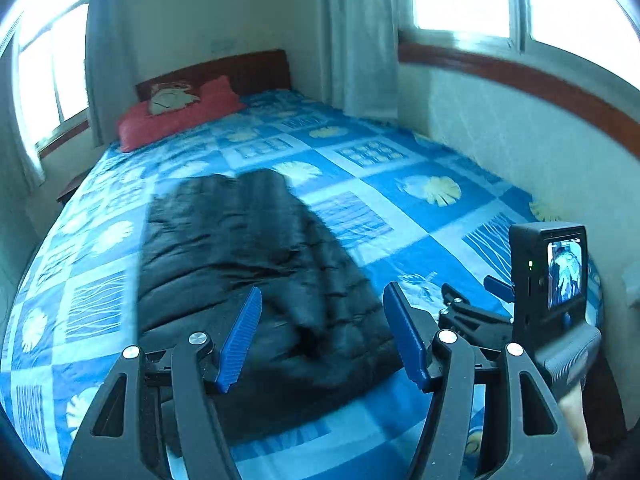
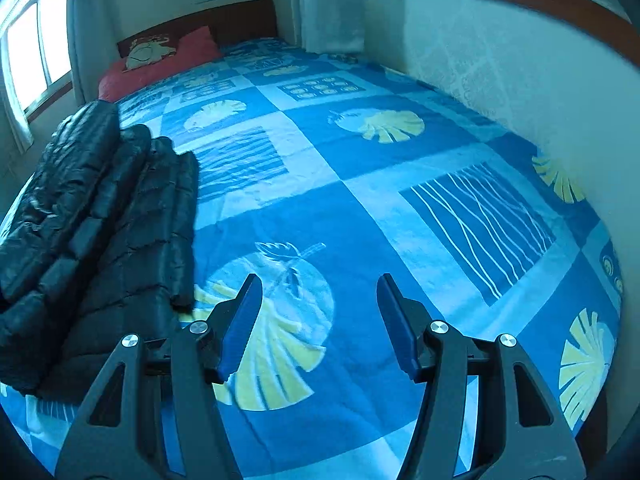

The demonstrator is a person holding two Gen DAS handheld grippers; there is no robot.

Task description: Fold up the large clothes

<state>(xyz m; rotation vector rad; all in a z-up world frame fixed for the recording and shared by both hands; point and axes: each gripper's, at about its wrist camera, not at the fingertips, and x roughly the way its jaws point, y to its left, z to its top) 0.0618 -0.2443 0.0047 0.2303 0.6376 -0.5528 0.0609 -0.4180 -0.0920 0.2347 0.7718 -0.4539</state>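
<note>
A black quilted puffer jacket [image 1: 248, 280] lies folded lengthwise on the blue patterned bedspread [image 1: 384, 208]. My left gripper [image 1: 322, 336] is open and empty, hovering just above the jacket's near end. In the right wrist view the jacket [image 2: 104, 224] lies at the left, and my right gripper [image 2: 318, 320] is open and empty over the bare bedspread [image 2: 360, 168] to the jacket's right. The right gripper also shows in the left wrist view [image 1: 476, 312] at the right, with its camera screen lit.
A red pillow [image 1: 176, 114] lies at the headboard [image 1: 248, 70] at the far end. A wall [image 1: 520, 152] runs along the bed's right side. Windows and curtains [image 1: 360, 32] stand behind. The bed's left edge drops off near a window [image 2: 32, 48].
</note>
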